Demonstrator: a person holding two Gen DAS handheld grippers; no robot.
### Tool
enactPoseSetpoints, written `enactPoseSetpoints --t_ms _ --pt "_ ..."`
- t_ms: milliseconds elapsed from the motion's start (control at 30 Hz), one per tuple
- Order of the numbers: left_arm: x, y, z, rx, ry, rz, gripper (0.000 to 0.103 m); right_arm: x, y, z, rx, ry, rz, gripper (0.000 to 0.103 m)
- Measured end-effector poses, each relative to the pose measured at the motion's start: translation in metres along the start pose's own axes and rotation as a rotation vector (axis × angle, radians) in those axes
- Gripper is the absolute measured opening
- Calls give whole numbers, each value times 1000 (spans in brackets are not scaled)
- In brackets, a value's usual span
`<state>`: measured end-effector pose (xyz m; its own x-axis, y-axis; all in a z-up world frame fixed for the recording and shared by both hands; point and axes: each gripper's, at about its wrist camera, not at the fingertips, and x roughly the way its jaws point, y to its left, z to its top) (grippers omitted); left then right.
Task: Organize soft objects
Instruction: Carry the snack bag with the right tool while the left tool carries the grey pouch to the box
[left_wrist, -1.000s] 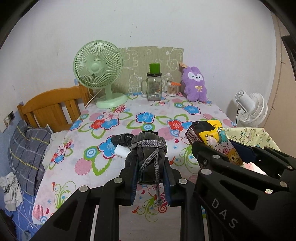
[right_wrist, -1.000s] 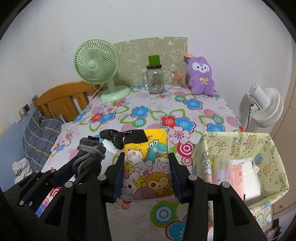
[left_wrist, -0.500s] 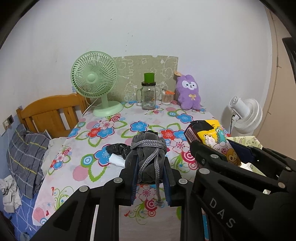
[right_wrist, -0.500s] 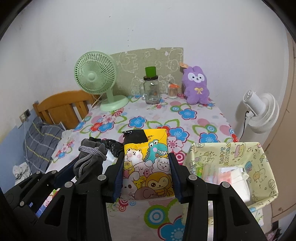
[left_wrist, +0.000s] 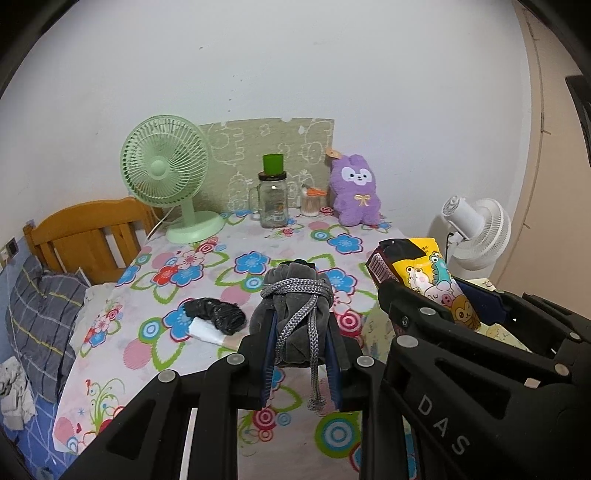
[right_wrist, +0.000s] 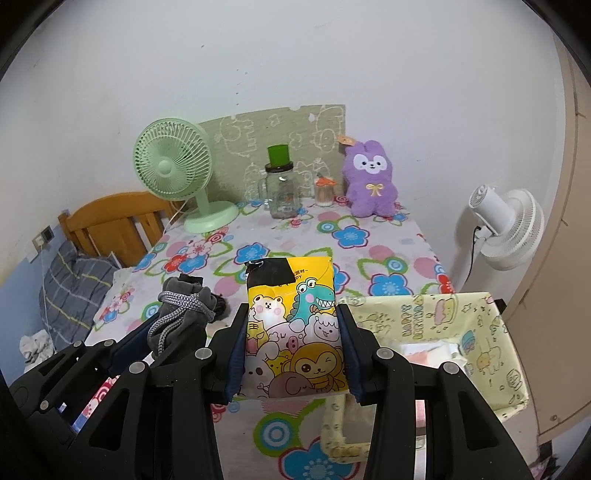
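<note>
My left gripper (left_wrist: 300, 325) is shut on a grey drawstring pouch (left_wrist: 295, 314) and holds it above the flowered table (left_wrist: 207, 266). The pouch also shows in the right wrist view (right_wrist: 181, 314). My right gripper (right_wrist: 293, 332) is shut on a yellow cartoon-animal packet (right_wrist: 295, 332), held up beside the pouch; the packet also shows in the left wrist view (left_wrist: 424, 277). A pale yellow fabric bin (right_wrist: 454, 332) stands at the table's right front with packets inside. A black bundle with a white tag (left_wrist: 216, 319) lies on the table.
At the table's back stand a green fan (left_wrist: 166, 177), a glass jar with a green cup on it (left_wrist: 273, 201), a small pot (left_wrist: 312, 203) and a purple plush rabbit (left_wrist: 354, 195). A white fan (right_wrist: 506, 229) stands right. A wooden headboard (left_wrist: 88, 236) is left.
Both grippers have risen and pulled back from the table with their loads, so the table and bin look lower and farther. Both grips are unchanged.
</note>
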<state>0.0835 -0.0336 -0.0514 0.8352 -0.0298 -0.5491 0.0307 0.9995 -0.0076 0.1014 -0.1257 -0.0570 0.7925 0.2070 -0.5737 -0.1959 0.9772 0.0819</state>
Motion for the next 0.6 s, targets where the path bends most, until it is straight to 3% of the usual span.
enactPoseSetpoints --t_ms 600 --pt "14 -44 8 40 5 -65 22 -3 -47 0 42 -6 -61 47"
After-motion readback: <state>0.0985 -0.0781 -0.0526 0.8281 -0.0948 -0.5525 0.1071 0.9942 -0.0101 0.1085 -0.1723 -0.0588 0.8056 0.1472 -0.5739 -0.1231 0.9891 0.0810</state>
